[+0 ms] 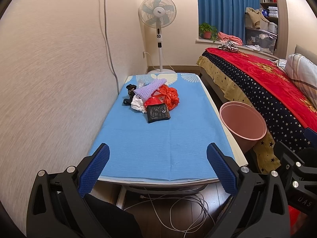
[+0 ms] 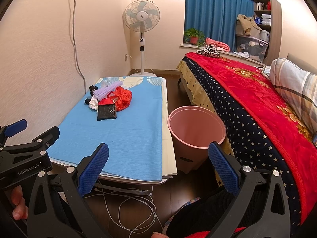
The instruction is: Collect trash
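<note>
Nothing is collected yet, as far as both views show. Going from left to right:

The left gripper [image 1: 158,158] is at the near edge of the table [image 1: 158,148], w/ its blue pads wide apart and nothing between them. It is well apart from the trash.

The trash is one pile at the far left part of the table, on the blue cloth, near the wall. In the pile: a small black item [image 1: 128,97] at the left side, a white crumpled piece [image 1: 136,103], a purple bumpy foam sheet [image 1: 149,87] on top, a red plastic bag [image 1: 168,96] at the right, and a flat black packet [image 1: 158,113] at the near side. The pieces touch or overlap each other. Behind the foam there is maybe a clear plastic thing, I cannot tell exactly.

Right of the table, on the floor between table and bed [image 2: 257,99], stands the pink bin [image 2: 196,127], upright. Its inside looks empty in both views.

The right gripper [image 2: 158,158] is near the bin, fingers also wide, holding nothing.

So approx. 0 of the job is done: all pieces are left, each must go from pile to bin.
</note>
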Available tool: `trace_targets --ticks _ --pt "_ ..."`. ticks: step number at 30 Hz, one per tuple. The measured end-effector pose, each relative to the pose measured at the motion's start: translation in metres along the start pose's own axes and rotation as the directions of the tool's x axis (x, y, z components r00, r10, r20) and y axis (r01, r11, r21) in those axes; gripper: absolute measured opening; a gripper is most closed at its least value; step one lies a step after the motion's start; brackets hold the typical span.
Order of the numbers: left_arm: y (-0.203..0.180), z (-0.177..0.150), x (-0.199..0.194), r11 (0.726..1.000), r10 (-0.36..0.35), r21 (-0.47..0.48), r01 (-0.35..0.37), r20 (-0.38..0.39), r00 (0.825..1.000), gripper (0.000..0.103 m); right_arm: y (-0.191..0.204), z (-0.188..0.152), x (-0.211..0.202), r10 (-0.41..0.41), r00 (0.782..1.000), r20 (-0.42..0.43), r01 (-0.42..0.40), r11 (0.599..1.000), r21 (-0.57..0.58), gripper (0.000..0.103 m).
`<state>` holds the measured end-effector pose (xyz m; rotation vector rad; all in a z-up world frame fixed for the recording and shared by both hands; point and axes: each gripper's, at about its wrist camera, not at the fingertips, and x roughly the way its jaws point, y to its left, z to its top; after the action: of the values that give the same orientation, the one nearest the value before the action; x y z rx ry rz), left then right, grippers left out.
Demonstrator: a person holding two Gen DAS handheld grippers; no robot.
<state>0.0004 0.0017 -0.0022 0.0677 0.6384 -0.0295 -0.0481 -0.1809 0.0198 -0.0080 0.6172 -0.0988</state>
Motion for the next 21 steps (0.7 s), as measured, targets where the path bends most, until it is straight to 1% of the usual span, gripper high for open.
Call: trace_targets --ticks 21 --pt "-0.0026 -0.0032 0.0002 1.0 0.003 0.005 -0.003 -0.005 1.0 0.095 -0.0001 -0.0049 0.0017 0.004 1.0 -0.007 -0.004 1.0 0.006 0.098"
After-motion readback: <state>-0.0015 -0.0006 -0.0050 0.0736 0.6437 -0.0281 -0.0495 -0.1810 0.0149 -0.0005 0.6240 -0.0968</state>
